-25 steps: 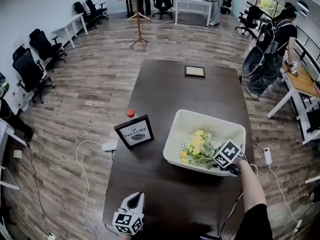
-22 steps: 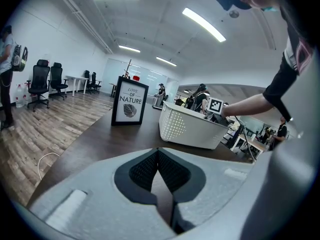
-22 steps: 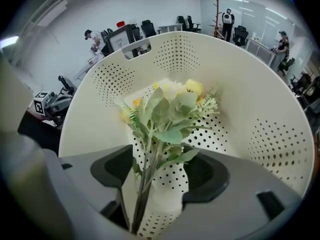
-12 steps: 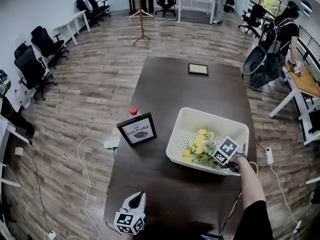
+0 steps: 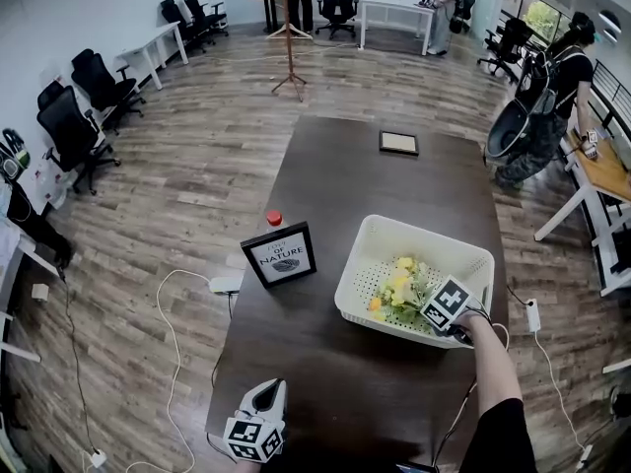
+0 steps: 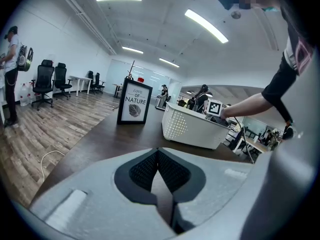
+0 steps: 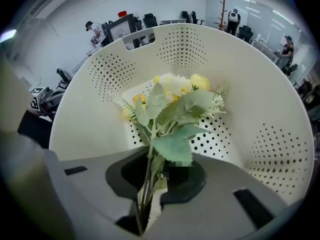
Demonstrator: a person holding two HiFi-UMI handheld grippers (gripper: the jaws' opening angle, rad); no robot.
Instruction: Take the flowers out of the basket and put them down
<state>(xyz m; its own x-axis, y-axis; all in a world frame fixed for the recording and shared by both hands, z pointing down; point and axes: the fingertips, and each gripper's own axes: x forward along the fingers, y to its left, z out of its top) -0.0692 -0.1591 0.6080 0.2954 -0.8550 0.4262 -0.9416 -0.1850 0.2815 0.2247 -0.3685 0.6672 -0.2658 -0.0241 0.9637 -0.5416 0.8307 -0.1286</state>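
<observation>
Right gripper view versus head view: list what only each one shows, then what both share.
Only the right gripper view: the tongs of the right gripper closing on the stems of the flowers, which run between the pads. Only the head view: the left gripper at the near edge of the dark table, and a small picture frame at the table's far end. Both: the flowers lying in the white basket, with the right gripper reaching in at its near side.
</observation>
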